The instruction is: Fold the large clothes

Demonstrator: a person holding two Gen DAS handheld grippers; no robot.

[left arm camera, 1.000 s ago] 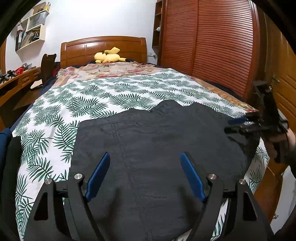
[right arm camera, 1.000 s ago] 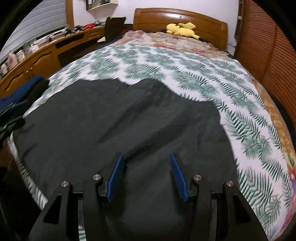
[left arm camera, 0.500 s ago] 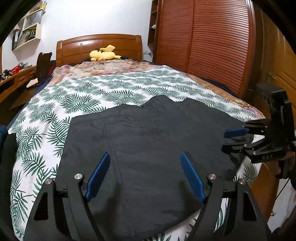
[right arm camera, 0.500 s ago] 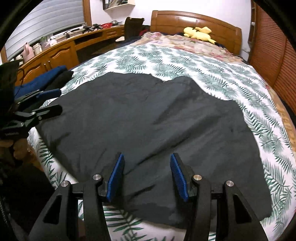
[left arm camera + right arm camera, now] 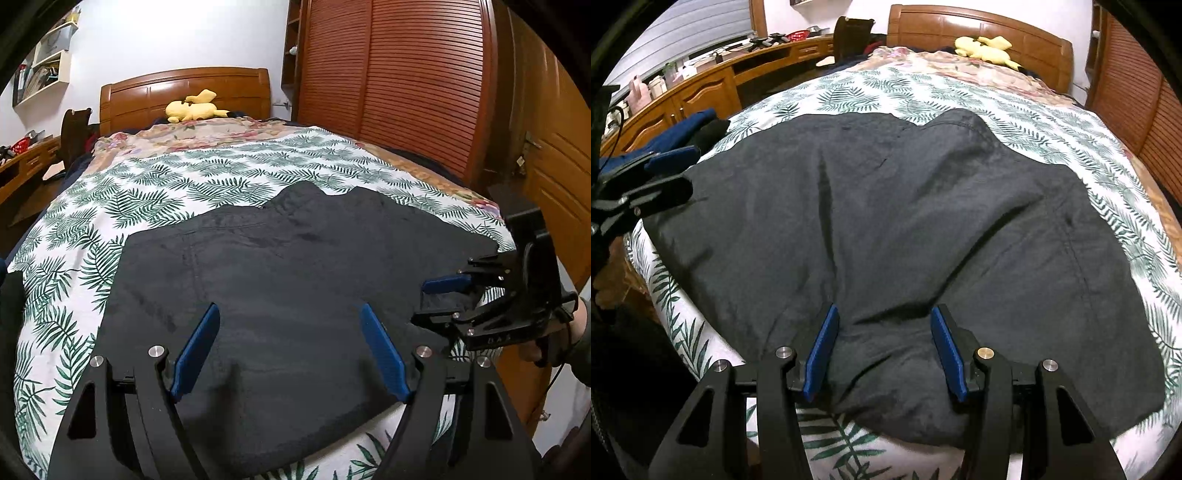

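at headboard, yellow plush toy [image 5: 194,109]; black garment [image 5: 280,295] covers leaf-print bedspread [image 5: 155,184].

Soft, even indoor light fills both views, a little dim. The white wall [image 5: 177,40] is brightest. The dark garment [image 5: 923,229] shows faint crease shadows. Fisheye bending curves the edges, with black corners. Focus is mostly sharp.

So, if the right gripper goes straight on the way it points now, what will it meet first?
Most likely the dark garment spread on the bed. The right gripper points down at its near edge with the jaws open and nothing between them. How far above the cloth it hangs is unclear.
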